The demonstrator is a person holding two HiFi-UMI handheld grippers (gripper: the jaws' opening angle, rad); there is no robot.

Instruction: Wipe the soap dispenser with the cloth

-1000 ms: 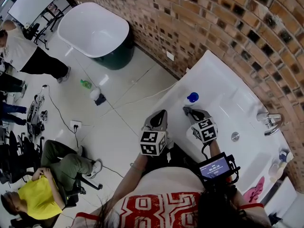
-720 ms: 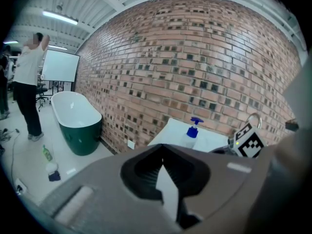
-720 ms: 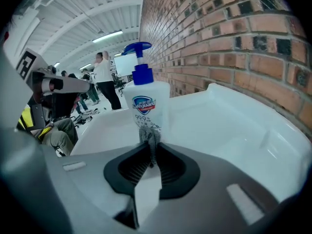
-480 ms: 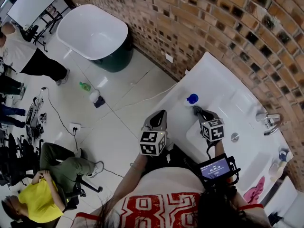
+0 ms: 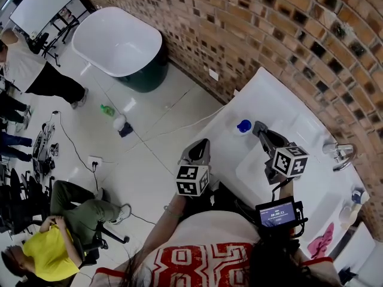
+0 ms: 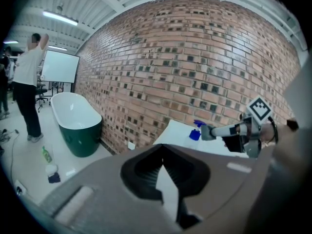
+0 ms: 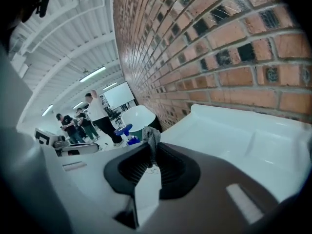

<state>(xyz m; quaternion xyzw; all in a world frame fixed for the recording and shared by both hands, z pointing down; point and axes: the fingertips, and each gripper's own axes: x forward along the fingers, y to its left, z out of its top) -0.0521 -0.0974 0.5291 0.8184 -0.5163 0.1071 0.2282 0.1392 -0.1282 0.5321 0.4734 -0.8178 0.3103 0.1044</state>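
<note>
Pinching the grey cloth between its jaws, the right tool hovers above the white table, just beside the blue-capped soap dispenser, which stands near the table's front corner. The left tool, jaws pressed together and empty, hangs off the table's front edge.

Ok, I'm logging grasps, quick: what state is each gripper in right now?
Left gripper: shut, empty.
Right gripper: shut on the grey cloth.
</note>
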